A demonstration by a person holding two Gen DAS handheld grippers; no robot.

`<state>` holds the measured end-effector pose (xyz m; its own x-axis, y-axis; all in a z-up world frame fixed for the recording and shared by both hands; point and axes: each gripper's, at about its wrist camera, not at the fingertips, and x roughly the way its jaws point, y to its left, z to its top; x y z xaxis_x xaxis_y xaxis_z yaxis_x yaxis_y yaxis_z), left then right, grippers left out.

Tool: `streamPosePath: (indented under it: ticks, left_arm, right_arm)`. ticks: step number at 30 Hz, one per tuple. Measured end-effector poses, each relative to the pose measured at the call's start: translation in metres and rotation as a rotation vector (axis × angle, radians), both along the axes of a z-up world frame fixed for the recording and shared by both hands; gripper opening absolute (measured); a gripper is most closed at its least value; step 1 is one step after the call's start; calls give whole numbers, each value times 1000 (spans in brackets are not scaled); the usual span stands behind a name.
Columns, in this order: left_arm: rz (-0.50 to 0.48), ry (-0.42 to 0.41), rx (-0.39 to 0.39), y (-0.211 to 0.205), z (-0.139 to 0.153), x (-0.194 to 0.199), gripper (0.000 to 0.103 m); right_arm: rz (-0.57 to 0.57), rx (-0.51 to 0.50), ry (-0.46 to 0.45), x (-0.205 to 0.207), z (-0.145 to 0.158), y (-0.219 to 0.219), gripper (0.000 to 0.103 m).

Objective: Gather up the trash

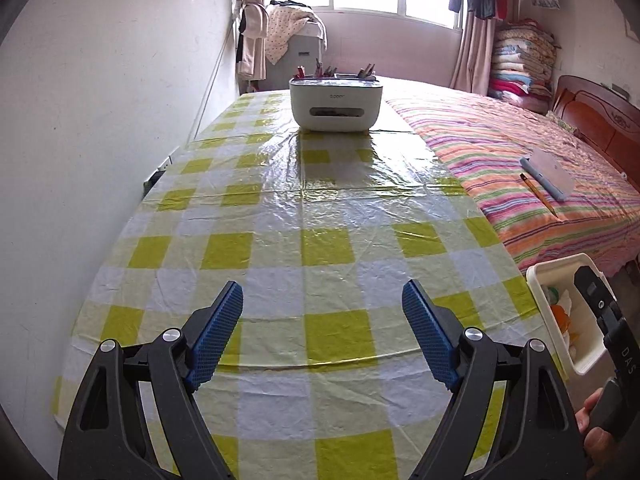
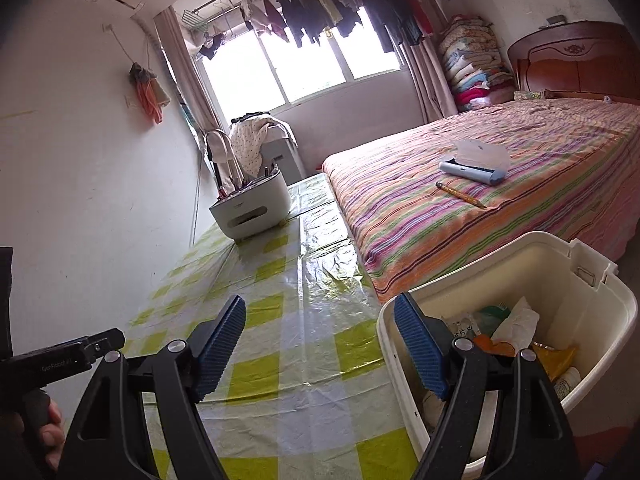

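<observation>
A cream trash bin [image 2: 592, 320] stands beside the table's right edge and holds crumpled tissue [image 2: 516, 322], orange and yellow wrappers and a small bottle. The bin also shows in the left wrist view [image 1: 544, 280]. My right gripper [image 2: 320, 320] is open and empty, its right finger over the bin's near rim. My left gripper [image 1: 322, 300] is open and empty above the yellow-checked tablecloth [image 1: 320, 220]. No loose trash shows on the cloth.
A white desk organiser [image 1: 336, 106] with pens stands at the table's far end. A striped bed [image 2: 500, 200] lies to the right, with a blue case [image 2: 474, 166] and a pencil [image 2: 460, 195] on it. A white wall runs along the left.
</observation>
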<state>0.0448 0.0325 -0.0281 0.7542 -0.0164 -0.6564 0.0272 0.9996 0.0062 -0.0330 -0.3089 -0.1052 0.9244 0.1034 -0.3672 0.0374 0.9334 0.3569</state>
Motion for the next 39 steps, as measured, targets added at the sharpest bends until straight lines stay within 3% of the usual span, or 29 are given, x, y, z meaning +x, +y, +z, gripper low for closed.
streamPosePath:
  ticks: [7,10,12,17,28,35,39]
  left_arm:
    - [75,-69,-10,38,-1,-5,87]
    - [53,-75,-52,39,-2,-8,87]
    - [40,-70,-30,35,-3,-10,87]
    - [-4,-80,8,18,-4,-17,87]
    - [-127,-57,10,-23,-6,-22,89]
    - [-183,-80,-43,-32,1,-33,89]
    - [-179,-96,-114,-26,7,-34,91]
  right_arm:
    - [71,-81,55,1,-7,33,75]
    - [90,-95,70,3,-11,39,75]
    - [87,-100,82,6,-13,41,75]
    - [43,-116,75,1,-11,40,75]
    - [-94,-147,61,-15,0,18,75]
    - [-134,-168,77,-19,2,14,76]
    - [-152,-162,78,-23,1,12,77]
